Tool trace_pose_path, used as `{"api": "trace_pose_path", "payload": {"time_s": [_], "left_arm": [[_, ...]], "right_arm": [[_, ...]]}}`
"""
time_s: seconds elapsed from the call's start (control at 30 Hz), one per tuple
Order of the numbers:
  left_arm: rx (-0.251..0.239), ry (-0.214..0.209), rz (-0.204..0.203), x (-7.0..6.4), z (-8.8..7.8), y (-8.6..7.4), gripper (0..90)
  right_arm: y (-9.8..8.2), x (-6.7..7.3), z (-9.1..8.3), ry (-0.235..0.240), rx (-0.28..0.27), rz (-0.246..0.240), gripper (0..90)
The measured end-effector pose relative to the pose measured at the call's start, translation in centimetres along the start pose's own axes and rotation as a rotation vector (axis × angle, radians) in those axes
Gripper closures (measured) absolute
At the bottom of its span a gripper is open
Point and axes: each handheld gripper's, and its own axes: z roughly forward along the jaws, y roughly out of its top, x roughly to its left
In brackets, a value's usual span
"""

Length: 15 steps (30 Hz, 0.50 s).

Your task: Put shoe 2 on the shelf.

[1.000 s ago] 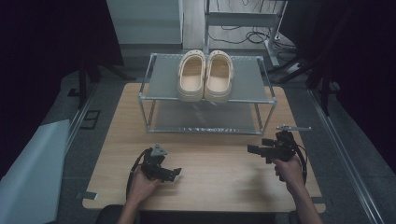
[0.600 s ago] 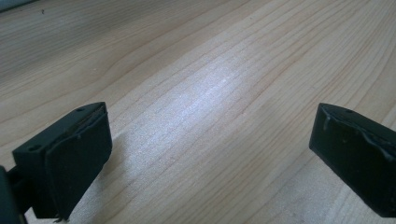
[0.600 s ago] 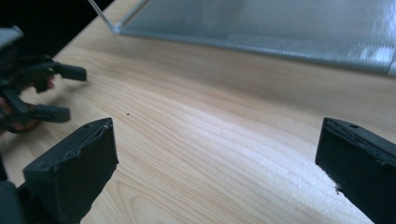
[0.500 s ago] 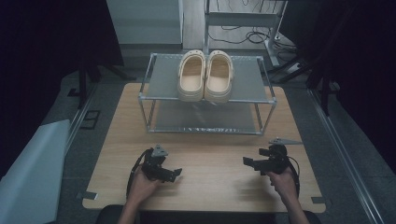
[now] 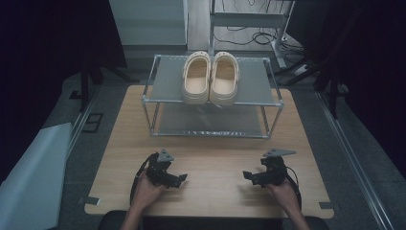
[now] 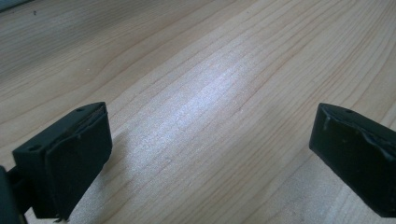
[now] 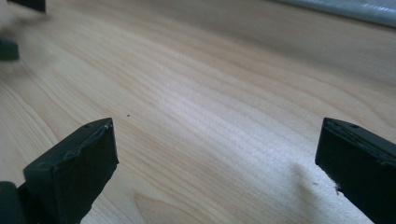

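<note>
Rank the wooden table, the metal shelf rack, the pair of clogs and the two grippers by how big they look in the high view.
1. wooden table
2. metal shelf rack
3. pair of clogs
4. left gripper and right gripper: they look alike, so no ranking between them.

Dim room, dark surrounds; light falls from above onto table (image 5: 215, 143), w/ soft shadow under the rack (image 5: 213, 100). Gripper views: pale glare streak on wood betw. jaws, jaws soft/out of focus, far corners blurred.
</note>
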Motion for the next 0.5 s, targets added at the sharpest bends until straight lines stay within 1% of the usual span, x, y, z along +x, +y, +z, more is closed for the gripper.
{"api": "trace_pose_path", "payload": {"time_s": [0.17,0.4,0.43,0.5], "left_arm": [[0.011,0.003,0.017,-0.1,0.1,0.0,0.0],[0.013,-0.009,0.025,-0.4,0.2,0.1,0.0],[0.016,-0.008,0.026,-0.4,0.2,0.2,0.0],[0.017,-0.015,0.024,-0.4,0.2,0.3,0.0]], "right_arm": [[-0.4,0.7,0.9,-0.029,0.041,-0.079,0.0],[-0.9,1.5,1.9,-0.045,0.085,-0.169,0.0],[-0.9,1.6,2.0,-0.045,0.095,-0.178,0.0],[-1.0,1.7,2.2,-0.044,0.097,-0.186,0.0]]}}
